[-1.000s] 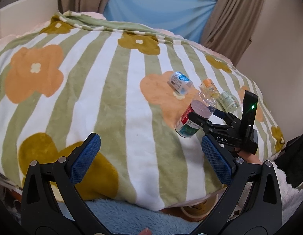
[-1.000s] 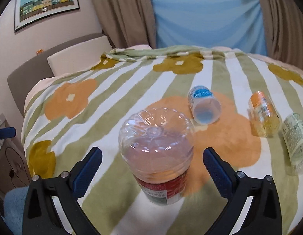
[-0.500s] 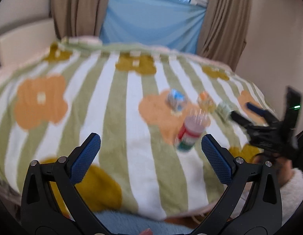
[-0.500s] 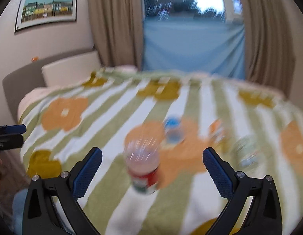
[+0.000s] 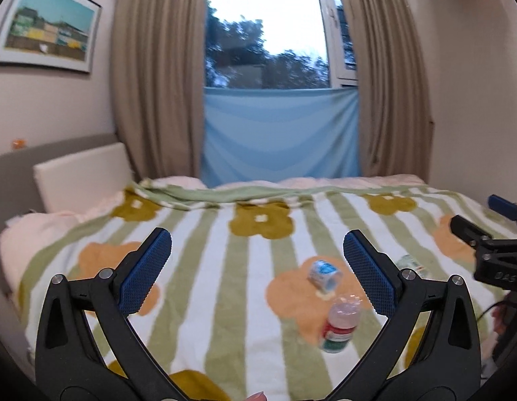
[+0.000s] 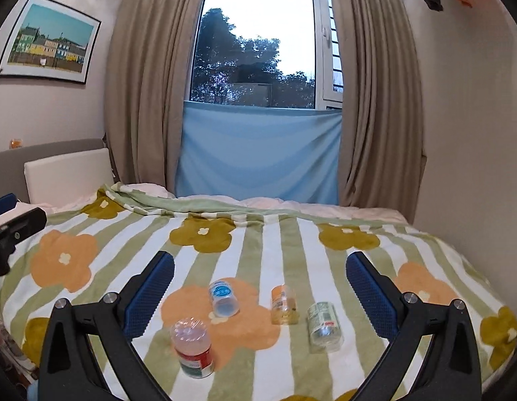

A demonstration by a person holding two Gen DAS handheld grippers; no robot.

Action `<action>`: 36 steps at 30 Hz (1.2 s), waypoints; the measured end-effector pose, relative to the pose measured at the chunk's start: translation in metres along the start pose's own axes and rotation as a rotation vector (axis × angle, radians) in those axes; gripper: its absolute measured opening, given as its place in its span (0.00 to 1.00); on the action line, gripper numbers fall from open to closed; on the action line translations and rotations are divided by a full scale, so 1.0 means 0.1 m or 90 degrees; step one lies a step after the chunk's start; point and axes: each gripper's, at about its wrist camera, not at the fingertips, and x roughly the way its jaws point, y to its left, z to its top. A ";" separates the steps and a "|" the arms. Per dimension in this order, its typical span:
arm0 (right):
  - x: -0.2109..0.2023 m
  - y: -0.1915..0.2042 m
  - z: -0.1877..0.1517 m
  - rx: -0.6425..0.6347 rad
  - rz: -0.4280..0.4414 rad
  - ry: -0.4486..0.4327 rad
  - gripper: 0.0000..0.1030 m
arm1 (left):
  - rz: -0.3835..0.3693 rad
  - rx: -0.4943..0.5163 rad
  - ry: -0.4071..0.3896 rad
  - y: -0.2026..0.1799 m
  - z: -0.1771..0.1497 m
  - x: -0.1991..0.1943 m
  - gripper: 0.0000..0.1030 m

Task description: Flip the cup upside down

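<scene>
A clear plastic cup with a red and green label [image 6: 192, 349] stands upside down, base up, on the flowered blanket [image 6: 258, 250]; it also shows in the left wrist view [image 5: 339, 325]. My right gripper [image 6: 260, 295] is open and empty, raised well back from the cup. My left gripper [image 5: 257, 272] is open and empty, also raised and apart from it. The right gripper's body [image 5: 495, 254] shows at the right edge of the left wrist view.
Three more cups lie on their sides on the blanket: a blue-labelled one [image 6: 223, 297], an orange one [image 6: 283, 304] and a green-labelled one [image 6: 324, 325]. A headboard with a white pillow [image 6: 68, 173] is at the left. Curtains and a window [image 6: 258, 46] stand behind the bed.
Both grippers have pulled back and up from the bed. The upturned cup, close between the right fingers a second ago, now stands free and looks small and distant.
</scene>
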 end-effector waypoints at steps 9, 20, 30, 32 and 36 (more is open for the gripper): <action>-0.10 0.01 -0.04 0.018 0.001 -0.003 1.00 | -0.010 -0.004 0.011 0.02 -0.07 -0.09 1.00; -0.14 -0.02 -0.03 0.031 -0.009 -0.001 1.00 | -0.015 -0.011 0.013 0.04 -0.09 -0.10 1.00; -0.16 -0.02 -0.03 0.028 -0.014 -0.002 1.00 | -0.021 -0.014 0.014 0.02 -0.11 -0.10 1.00; -0.15 -0.02 -0.03 0.028 -0.016 -0.003 1.00 | -0.023 -0.016 0.015 0.02 -0.11 -0.10 1.00; -0.15 -0.03 -0.03 0.029 -0.015 -0.002 1.00 | -0.029 -0.018 0.019 -0.01 -0.11 -0.09 1.00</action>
